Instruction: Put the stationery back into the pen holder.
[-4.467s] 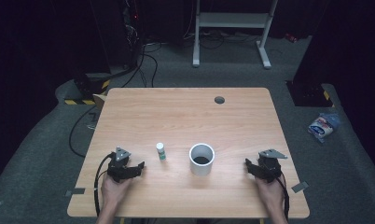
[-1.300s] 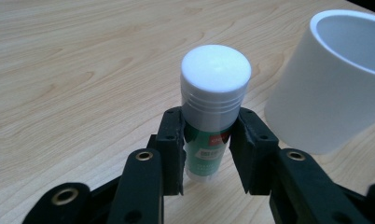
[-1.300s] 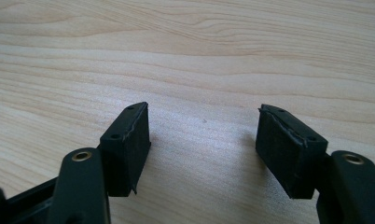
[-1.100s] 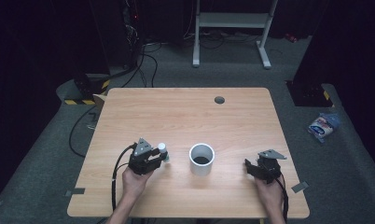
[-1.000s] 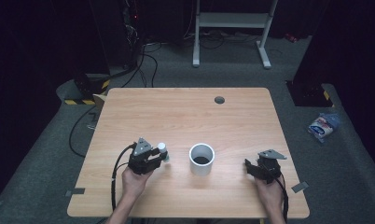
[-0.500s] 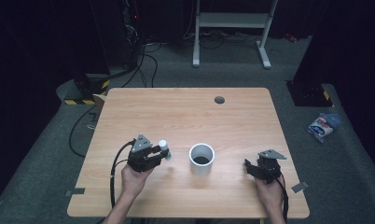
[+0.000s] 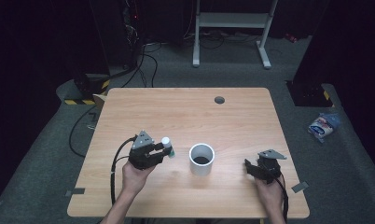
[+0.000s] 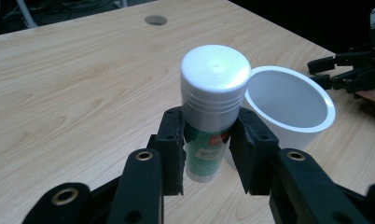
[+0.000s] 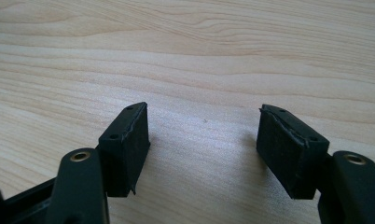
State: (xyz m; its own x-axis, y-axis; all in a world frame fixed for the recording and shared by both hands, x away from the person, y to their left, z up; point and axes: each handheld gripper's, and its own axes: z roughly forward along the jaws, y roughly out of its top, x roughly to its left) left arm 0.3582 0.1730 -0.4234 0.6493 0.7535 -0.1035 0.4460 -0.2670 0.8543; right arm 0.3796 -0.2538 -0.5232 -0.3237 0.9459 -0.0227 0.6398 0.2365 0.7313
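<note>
The left gripper is clamping a small glue stick by its green-labelled body, its fingers pressing on either side just under the white cap. That low grip is leaving the cap free and keeping the stick upright. The stick is sitting at the near left of the table, just left of the white cup; in the left gripper view its base seems to be hanging a little above the wood rather than resting on it, though the gap is hard to judge. The cup is standing open-mouthed right beside it — close enough that, by my reading, the stick is being carried toward it to be dropped in.

The label is showing a small red patch with white lettering and pale print on the green below, but the writing is too blurred and too far hidden by the fingers to read.

The right gripper is lying low at the near right of the table, well apart from the cup, its fingers standing open with nothing between them — apparently waiting, perhaps to steady the cup.
</note>
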